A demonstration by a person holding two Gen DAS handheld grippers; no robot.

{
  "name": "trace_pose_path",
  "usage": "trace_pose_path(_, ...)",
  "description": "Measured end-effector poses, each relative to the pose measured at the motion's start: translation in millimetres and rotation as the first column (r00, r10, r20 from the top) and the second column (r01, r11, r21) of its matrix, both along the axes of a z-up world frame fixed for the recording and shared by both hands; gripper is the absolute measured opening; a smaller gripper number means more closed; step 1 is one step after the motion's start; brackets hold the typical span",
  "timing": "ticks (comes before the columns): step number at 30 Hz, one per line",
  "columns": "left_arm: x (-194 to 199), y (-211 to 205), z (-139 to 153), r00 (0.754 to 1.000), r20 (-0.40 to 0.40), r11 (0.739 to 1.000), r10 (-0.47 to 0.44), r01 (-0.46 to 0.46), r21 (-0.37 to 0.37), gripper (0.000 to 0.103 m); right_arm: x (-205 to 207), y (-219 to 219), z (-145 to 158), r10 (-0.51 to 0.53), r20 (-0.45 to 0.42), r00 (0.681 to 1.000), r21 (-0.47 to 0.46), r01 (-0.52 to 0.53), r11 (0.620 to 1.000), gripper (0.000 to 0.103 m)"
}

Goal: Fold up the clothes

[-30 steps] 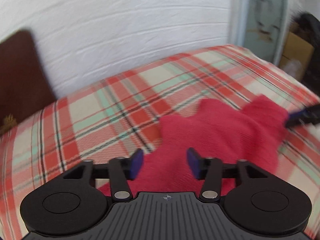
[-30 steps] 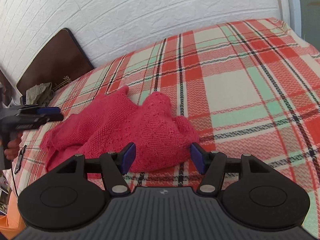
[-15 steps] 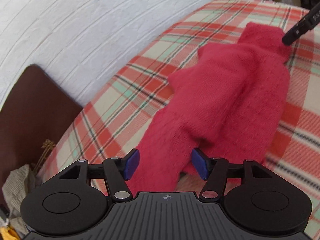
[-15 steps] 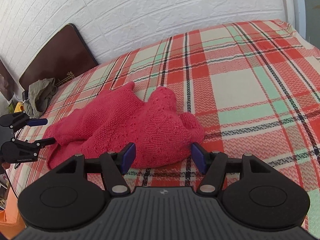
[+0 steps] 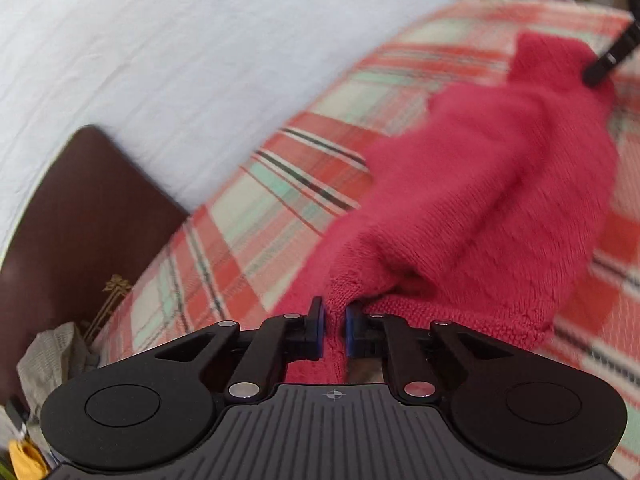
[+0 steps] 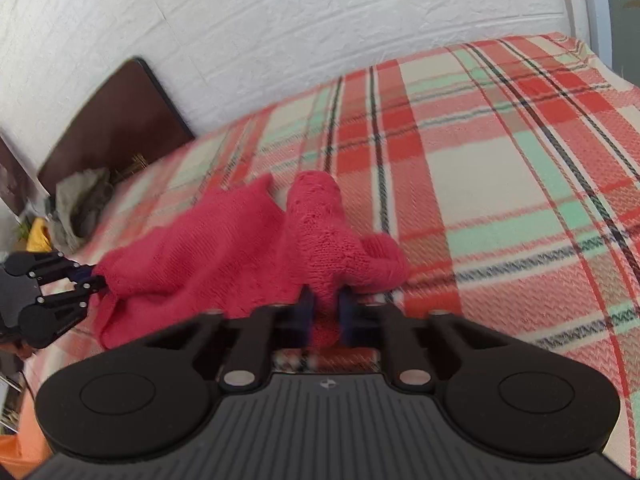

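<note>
Both grippers have closed since half a second ago: their blue pads stood wide apart around the red knit sweater [image 6: 224, 248] then, and now each pair pinches a bunch of it. The sweater lies crumpled on the plaid bedspread [image 6: 500, 184], toward its near left part, stretched loosely between the two grips. The left gripper [image 5: 334, 330] has its fingers narrowed onto a ridge of knit at the sweater's left end; the right gripper [image 6: 325, 314] clamps a raised fold at the near right end. In the right wrist view the left gripper shows at the far left edge, biting the cloth there.

The step in hand looks like the first grasp, taken before spreading the garment. The next move probably calls for lifting both ends together and drawing them apart so the sweater hangs or lies flat, with sleeves and hem sorted out. The grips sit on bunched folds, so more than one layer may be caught, which I judge could keep it from opening cleanly.

Around it, the bedspread is bare to the right and far side. A dark brown headboard [image 6: 116, 120] leans against the white brick wall [image 6: 320, 20] at far left, with a grey-green cloth heap [image 6: 82, 196] below it, well apart from the sweater. Nothing lies across the spreading path.
</note>
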State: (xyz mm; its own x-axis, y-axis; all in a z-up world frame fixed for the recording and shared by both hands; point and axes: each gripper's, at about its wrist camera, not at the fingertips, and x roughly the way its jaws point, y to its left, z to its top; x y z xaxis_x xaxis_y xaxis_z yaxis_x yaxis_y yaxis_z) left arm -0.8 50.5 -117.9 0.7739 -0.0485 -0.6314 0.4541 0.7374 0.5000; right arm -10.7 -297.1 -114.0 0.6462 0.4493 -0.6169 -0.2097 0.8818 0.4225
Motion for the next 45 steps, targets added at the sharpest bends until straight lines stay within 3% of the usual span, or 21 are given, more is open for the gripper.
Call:
trace_pose_path(2,7,5,11,0.998,0.031,0.998,0.047,-0.046,-0.049,0.004,2,1,15,-0.006,0.051,0.999,0.019,0.005,1.000,0.012)
trace_pose_path(4,18,5,16,0.991,0.080,0.993,0.108,-0.105,-0.050,0.002,9,4,32,0.001,0.100,0.995,0.029,-0.004,1.000,0.012)
trace_pose_path(8,42,8,25,0.972,0.111,0.972,0.210,-0.194,-0.134,0.002,31,13,59,-0.004,0.185,0.983,0.046,-0.005,0.999,0.012)
trace_pose_path(12,65,5,19,0.952,0.123,0.955,0.279,-0.263,-0.135,0.002,59,21,69,-0.042,0.228,0.973,0.051,0.031,0.998,0.011)
trace_pose_path(18,103,8,3,0.913,0.098,0.915,0.395,-0.382,-0.129,0.004,113,31,42,-0.124,0.161,0.979,-0.027,0.130,0.991,0.012)
trace_pose_path(22,116,7,-16,0.911,0.054,0.912,0.408,-0.404,-0.068,0.009,136,34,3,-0.162,0.041,0.986,-0.055,0.164,0.985,0.015)
trace_pose_path(24,114,7,-21,0.915,0.039,0.915,0.403,-0.401,-0.047,0.025,142,36,-13,-0.168,-0.019,0.986,-0.065,0.167,0.984,0.026)
trace_pose_path(26,107,11,-18,0.910,0.061,0.912,0.410,-0.408,-0.040,0.056,133,32,-12,-0.185,-0.013,0.983,-0.043,0.185,0.982,0.034)
trace_pose_path(29,88,29,-1,0.916,0.065,0.917,0.395,-0.388,-0.091,0.065,108,26,2,-0.217,0.053,0.975,-0.024,0.219,0.975,0.062)
trace_pose_path(30,78,32,2,0.919,0.083,0.921,0.386,-0.379,-0.086,0.065,99,24,9,-0.229,0.082,0.970,-0.019,0.231,0.973,0.064)
trace_pose_path(33,47,40,13,0.924,0.135,0.934,0.357,-0.350,-0.068,0.065,68,34,15,-0.168,0.115,0.979,-0.015,0.171,0.985,0.064)
trace_pose_path(37,-1,21,2,0.963,0.192,0.976,0.188,-0.204,0.072,0.069,27,55,17,-0.037,0.131,0.991,-0.019,0.040,0.999,0.064)
trace_pose_path(40,-24,0,-12,0.980,0.186,0.983,0.068,-0.098,0.156,0.070,-3,73,18,0.063,0.141,0.988,-0.025,-0.060,0.998,0.064)
trace_pose_path(45,-26,-28,-23,0.979,0.202,0.979,-0.020,-0.022,0.200,0.074,-25,108,5,0.182,0.124,0.975,-0.055,-0.177,0.983,0.064)
